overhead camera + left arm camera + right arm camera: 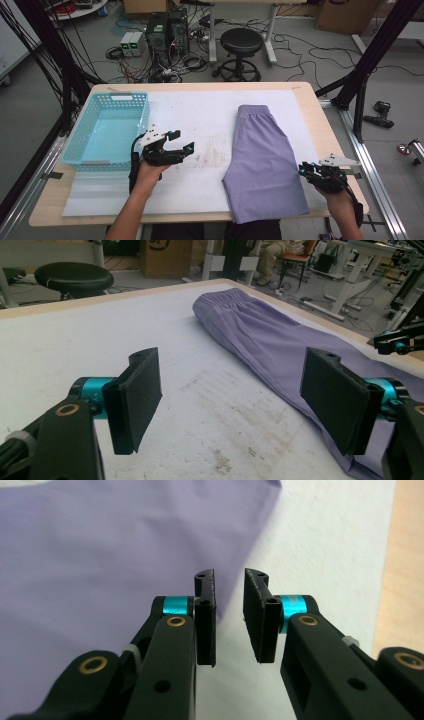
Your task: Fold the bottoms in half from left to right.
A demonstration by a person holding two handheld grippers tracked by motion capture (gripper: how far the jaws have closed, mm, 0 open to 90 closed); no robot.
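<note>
Shorts (pixel 262 160) of lilac cloth lie flat on the right half of the surface (pixel 305 102), waistband at the far end, hem at the near edge. Their right border runs close to the right edge of the white sheet (pixel 200 117) that covers the surface, with bare wood just beyond.

The right claw (pixel 303 169) sits at that right border near the hem. In the right gripper view its jaws stand a narrow gap apart, nothing pinched between them; the cloth edge lies just under and behind the left jaw, the white sheet under the right.

The left claw (pixel 181 141) hangs released over the middle of the sheet, jaws wide and holding nothing, with the shorts off to its right. A broad strip of stained bare sheet lies between it and the shorts.

A pale blue basket (pixel 100 155) stands at the far left, well apart from the shorts.
</note>
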